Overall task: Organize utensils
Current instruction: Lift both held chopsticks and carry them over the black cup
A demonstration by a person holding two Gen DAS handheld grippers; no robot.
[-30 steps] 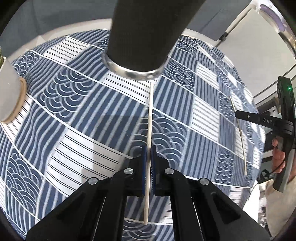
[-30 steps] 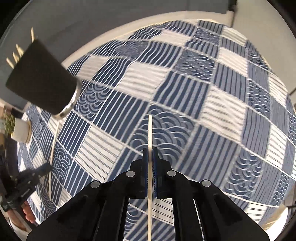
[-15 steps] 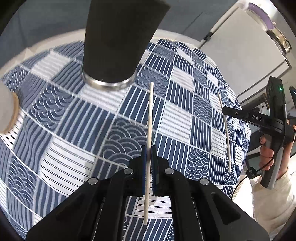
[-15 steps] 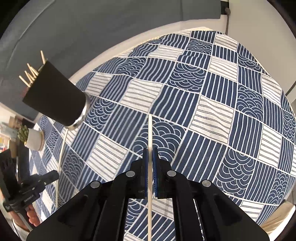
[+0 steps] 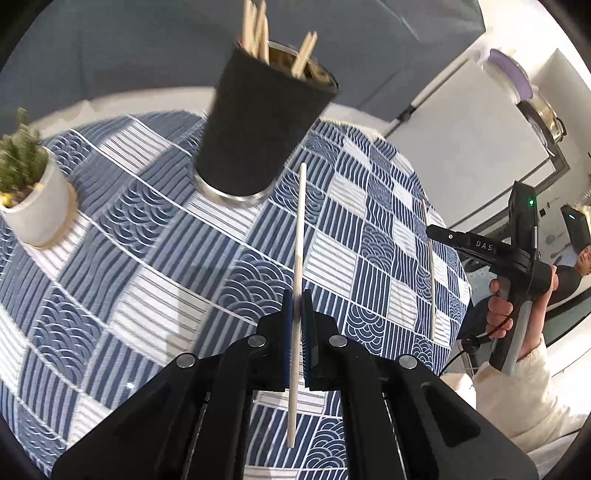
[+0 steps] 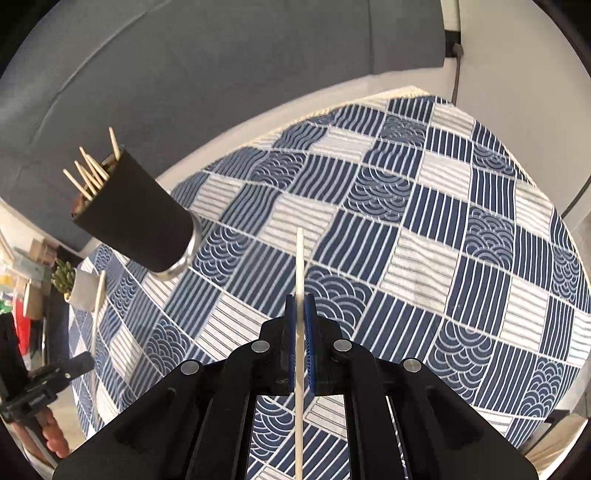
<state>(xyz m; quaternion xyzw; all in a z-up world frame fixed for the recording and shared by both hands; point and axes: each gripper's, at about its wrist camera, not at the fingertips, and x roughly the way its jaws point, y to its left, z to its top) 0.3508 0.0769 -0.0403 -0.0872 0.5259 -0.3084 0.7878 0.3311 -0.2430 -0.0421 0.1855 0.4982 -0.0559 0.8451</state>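
Observation:
My left gripper [image 5: 298, 295] is shut on a pale chopstick [image 5: 300, 229] that points up toward the black holder cup [image 5: 258, 129]. Several wooden chopsticks [image 5: 258, 33] stand in that cup. My right gripper [image 6: 300, 299] is shut on a second pale chopstick [image 6: 300, 258], held above the patterned cloth. In the right wrist view the black holder cup [image 6: 136, 218] stands at the left with chopstick tips [image 6: 92, 173] poking out. Each gripper shows in the other's view: the right gripper [image 5: 430, 230] with its chopstick [image 5: 430, 277], and the left gripper [image 6: 88, 358] with its chopstick [image 6: 98, 306].
A round table carries a blue and white patterned cloth [image 6: 424, 258]. A small potted plant in a white pot [image 5: 35, 210] stands left of the cup. A grey sofa back [image 6: 221, 74] runs behind the table. A white cabinet [image 5: 480, 122] stands at the right.
Both grippers have risen with their chopsticks. The cup's rim and the sticks inside it have come into the left wrist view, and the potted plant now shows fully.

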